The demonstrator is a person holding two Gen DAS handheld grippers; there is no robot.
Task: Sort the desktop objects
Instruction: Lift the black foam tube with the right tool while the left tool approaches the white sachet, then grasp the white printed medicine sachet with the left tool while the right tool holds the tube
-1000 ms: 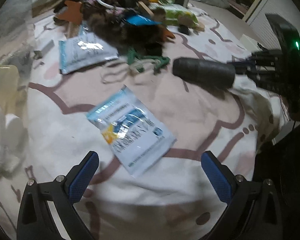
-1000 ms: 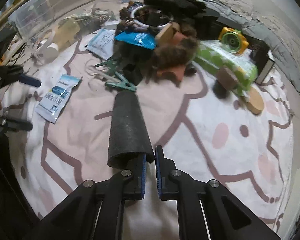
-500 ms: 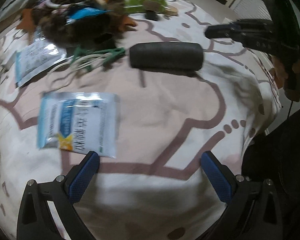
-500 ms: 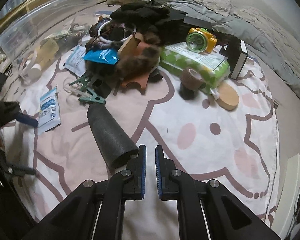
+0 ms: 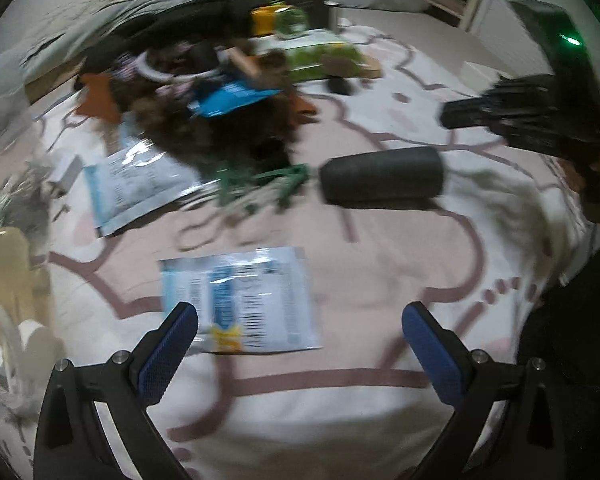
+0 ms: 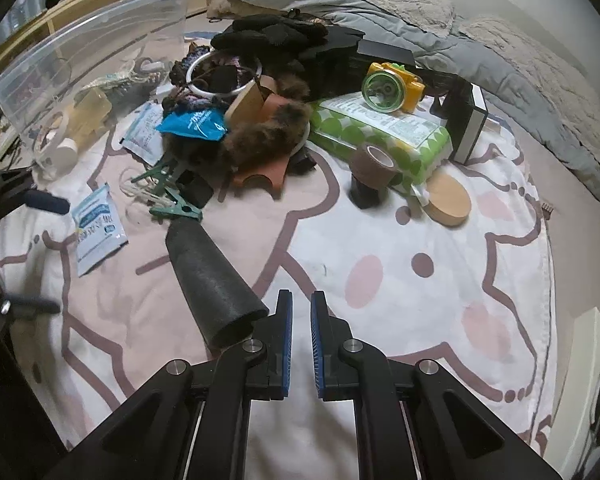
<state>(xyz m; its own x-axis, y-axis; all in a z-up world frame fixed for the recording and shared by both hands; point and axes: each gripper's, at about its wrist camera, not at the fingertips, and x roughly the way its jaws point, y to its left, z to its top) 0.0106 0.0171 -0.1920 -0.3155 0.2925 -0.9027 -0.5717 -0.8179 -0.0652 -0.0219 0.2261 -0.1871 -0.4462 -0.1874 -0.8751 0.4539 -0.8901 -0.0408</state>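
Your right gripper [image 6: 301, 322] has its jaws drawn nearly together with nothing between them, pointing down at the cloth [image 6: 380, 240]; the black foam roll [image 6: 214, 282] lies just beside its left finger, apart from the pads, its near end open toward you; your left gripper [image 5: 300, 344] stands wide and empty, hovering over the white and blue sachet [image 5: 240, 300], whose lower edge sits between the two blue pads without touching either. I judge the step in hand to be a fresh pick, with the sachet the likeliest target for the left; the next move calls for you to lower that gripper until one pad slides under a sachet edge, since a flat packet on soft cloth gives little to pinch; the roll, if you want it with the right, calls for opening the jaws first and coming across its width. Counting outward: one foam roll; two pale sachets, the second [image 6: 142, 134] nearer the pile; one bright blue packet [image 6: 192, 124] on top of the heap; green clips [image 6: 172, 200] by a loop of white cord, at least two though I cannot tell exactly; one roll of brown tape [image 6: 372, 164]; one green dotted pack [image 6: 380, 132]; one yellow and green toy [image 6: 392, 86] resting on it; one round wooden disc [image 6: 448, 200]; one clear plastic bin [image 6: 80, 60] at the left, already holding some things.
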